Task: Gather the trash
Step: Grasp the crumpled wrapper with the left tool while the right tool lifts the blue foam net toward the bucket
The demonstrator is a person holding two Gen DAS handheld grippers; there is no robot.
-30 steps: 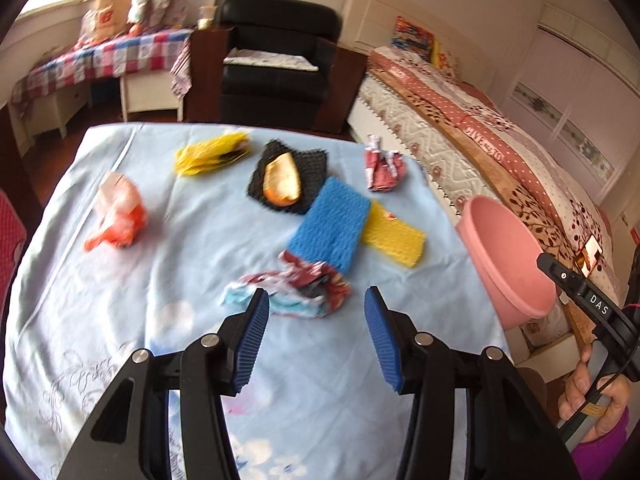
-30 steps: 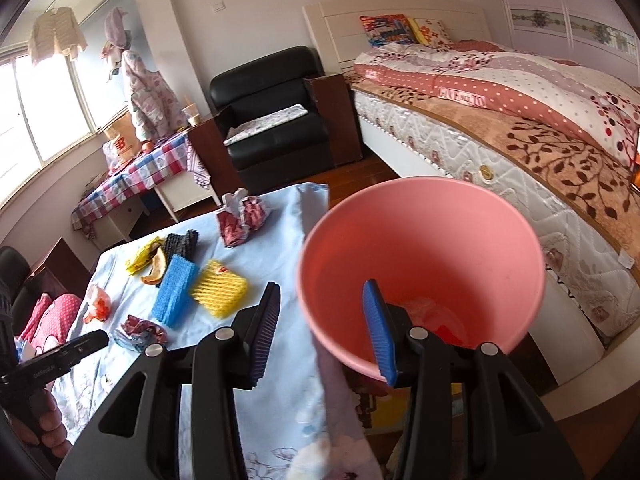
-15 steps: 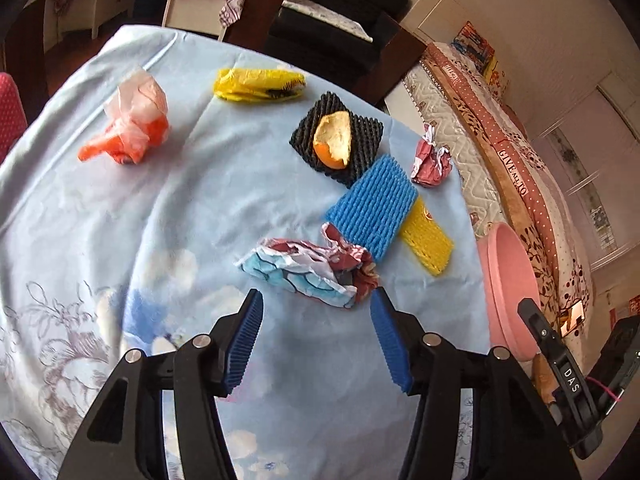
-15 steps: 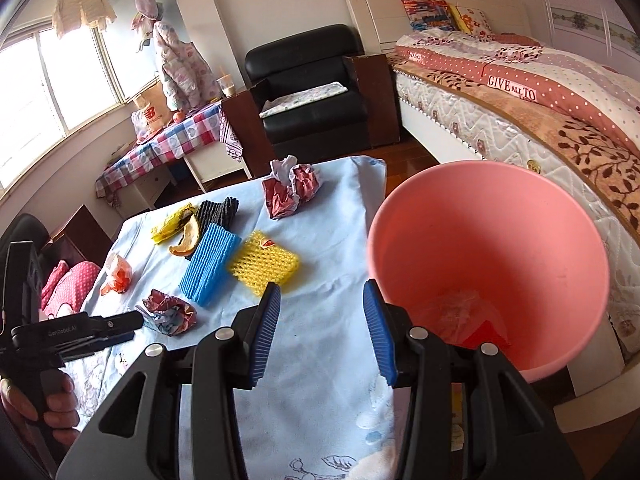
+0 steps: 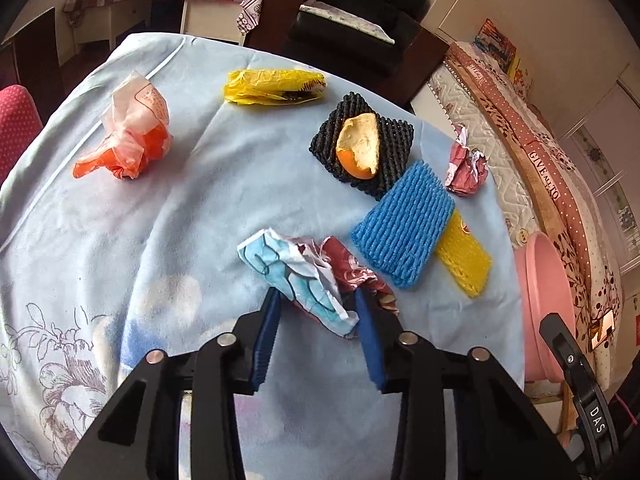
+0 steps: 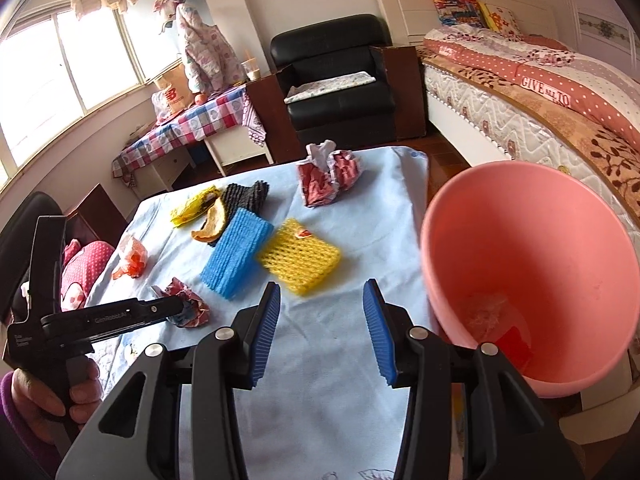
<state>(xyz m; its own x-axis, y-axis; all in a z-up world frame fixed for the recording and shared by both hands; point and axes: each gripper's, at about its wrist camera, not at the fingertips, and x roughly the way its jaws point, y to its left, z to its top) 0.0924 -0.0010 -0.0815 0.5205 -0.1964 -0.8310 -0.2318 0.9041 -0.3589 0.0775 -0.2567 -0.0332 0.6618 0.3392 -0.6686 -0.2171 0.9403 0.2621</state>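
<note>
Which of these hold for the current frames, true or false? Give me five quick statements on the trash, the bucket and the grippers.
1. The crumpled wrapper lies between the left gripper fingers as its jaws are closing. True.
2. The orange peel sits on the blue foam net. False: it rests on the black foam net.
3. The pink bucket is empty. False: some crumpled trash already lies at its bottom.
4. The right gripper holds nothing. True.
5. The yellow foam net is inside the bucket. False: it lies on the table, beside the blue net.
</note>
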